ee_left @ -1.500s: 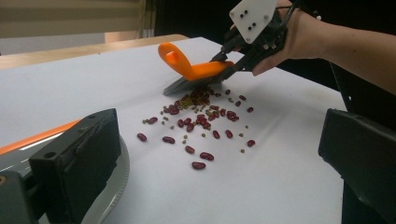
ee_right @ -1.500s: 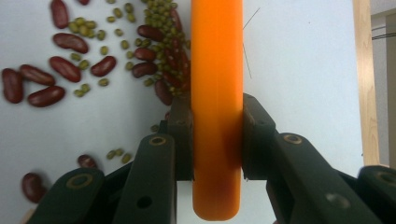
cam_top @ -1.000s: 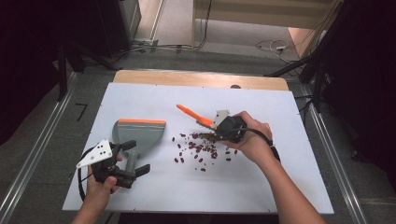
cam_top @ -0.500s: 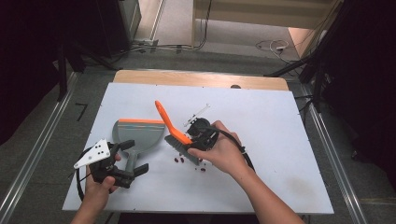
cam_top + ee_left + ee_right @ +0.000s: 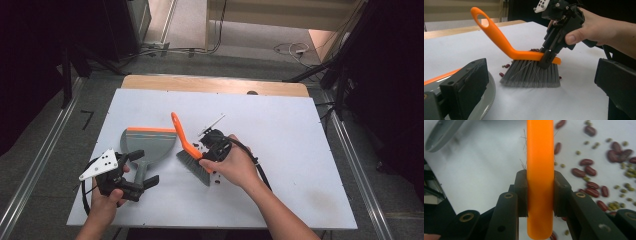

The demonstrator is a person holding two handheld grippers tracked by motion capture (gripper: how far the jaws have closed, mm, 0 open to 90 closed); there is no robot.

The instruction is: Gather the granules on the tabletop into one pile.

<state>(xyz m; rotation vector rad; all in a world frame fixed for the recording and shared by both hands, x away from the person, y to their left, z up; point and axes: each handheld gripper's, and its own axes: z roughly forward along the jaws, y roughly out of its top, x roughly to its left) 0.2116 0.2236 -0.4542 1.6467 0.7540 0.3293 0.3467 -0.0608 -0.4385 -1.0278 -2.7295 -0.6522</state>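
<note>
While we are sweeping, we are noting how each thing is likely to handle.

Brush: we are pinching the orange hand brush (image 5: 187, 148) across its plastic back, just above the grey bristles (image 5: 531, 75), with the right gripper (image 5: 212, 145) jaws pressed on both sides; it is looking light, its back stiff, its bristles soft.

Beans: red beans (image 5: 589, 170) and small green ones are lying loose beside the bristles, likely rolling easily.

Dustpan: the grey dustpan (image 5: 150, 145) is lying flat, near the brush.

Left gripper: the left gripper (image 5: 142, 172) is sitting at the dustpan handle (image 5: 141, 171), jaws spread, gripping nothing.
</note>
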